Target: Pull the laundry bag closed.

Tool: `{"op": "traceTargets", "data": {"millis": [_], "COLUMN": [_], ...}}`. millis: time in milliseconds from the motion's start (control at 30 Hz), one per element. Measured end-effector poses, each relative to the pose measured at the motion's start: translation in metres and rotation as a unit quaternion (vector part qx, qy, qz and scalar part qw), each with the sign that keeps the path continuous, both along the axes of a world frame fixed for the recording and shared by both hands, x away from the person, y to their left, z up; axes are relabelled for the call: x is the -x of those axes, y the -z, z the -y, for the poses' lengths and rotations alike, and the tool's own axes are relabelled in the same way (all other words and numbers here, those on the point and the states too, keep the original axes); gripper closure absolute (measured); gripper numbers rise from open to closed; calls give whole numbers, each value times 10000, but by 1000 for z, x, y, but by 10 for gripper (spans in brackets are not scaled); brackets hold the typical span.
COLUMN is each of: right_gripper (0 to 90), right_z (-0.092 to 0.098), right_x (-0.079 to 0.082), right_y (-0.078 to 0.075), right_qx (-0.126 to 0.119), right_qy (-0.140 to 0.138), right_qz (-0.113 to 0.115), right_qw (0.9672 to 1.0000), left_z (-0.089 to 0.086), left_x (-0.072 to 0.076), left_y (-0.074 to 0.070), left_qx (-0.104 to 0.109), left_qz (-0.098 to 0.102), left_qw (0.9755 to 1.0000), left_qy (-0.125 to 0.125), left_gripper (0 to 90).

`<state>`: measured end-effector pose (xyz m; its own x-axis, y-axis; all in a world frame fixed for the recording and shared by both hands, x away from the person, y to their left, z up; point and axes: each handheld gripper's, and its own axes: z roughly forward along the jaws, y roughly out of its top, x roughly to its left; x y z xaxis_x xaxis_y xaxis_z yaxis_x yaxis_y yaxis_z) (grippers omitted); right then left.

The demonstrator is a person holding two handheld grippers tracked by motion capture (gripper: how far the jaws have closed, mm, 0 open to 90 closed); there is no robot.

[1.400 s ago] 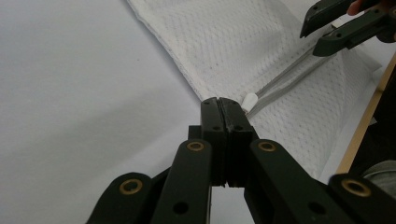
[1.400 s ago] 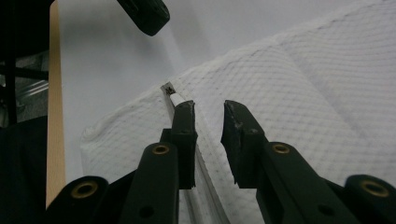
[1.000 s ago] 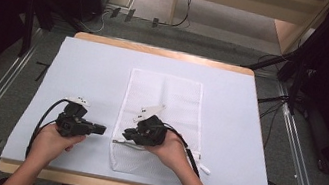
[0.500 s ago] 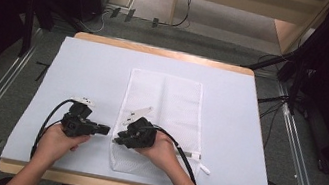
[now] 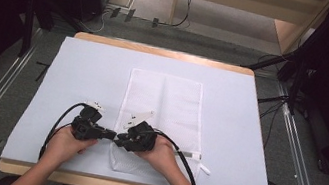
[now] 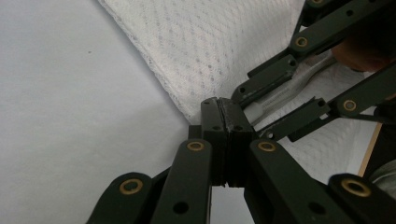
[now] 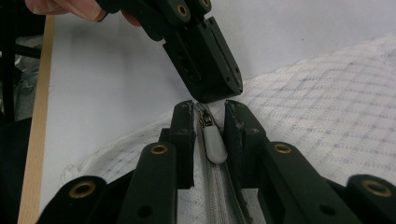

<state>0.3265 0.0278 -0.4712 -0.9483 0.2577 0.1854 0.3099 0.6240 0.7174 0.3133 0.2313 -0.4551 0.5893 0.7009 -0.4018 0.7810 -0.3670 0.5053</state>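
A white mesh laundry bag [image 5: 158,117] is laid flat mid-table on the pale blue mat [image 5: 79,73], zipper end nearest the person. The left gripper [image 6: 225,140] is clamped shut right at the bag's near-left corner; whether fabric is actually pinched can't be told. The right gripper [image 7: 209,122] is spread a bit, its jaws set either side of the grey zipper pull [image 7: 214,142], tip to tip with the left one.

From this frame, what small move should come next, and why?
Probably close the right tongs on the grey zipper pull. It lies between their open jaws, not yet gripped, while the left tongs are shut at the corner of the white mesh bag, seemingly anchoring the fabric for a pull along the zipper.
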Motion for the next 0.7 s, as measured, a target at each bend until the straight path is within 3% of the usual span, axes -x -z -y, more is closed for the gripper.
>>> {"op": "traceTargets", "data": {"millis": [67,167,367,700], "right_gripper": [820,842,855,871], "right_z": [-1,0,2,5], "right_x": [2,5,5,5], "right_y": [0,2,1,0], "right_qx": [54,15,18,48], "right_qy": [10,0,-15,-4], "right_qz": [139,279,177,110], "right_qw": [9999,9996,9998,9999], "left_z": [0,-1,3,3], "left_x": [0,1,6,6], "left_y": [2,4,3,3], "left_qx": [63,110,-41,-64], "left_qz": [-1,7,217,198], "left_qw": [10000,9999,9998,9998], "left_qy": [4,9,17,15], "left_gripper": [900,900,900,900]}}
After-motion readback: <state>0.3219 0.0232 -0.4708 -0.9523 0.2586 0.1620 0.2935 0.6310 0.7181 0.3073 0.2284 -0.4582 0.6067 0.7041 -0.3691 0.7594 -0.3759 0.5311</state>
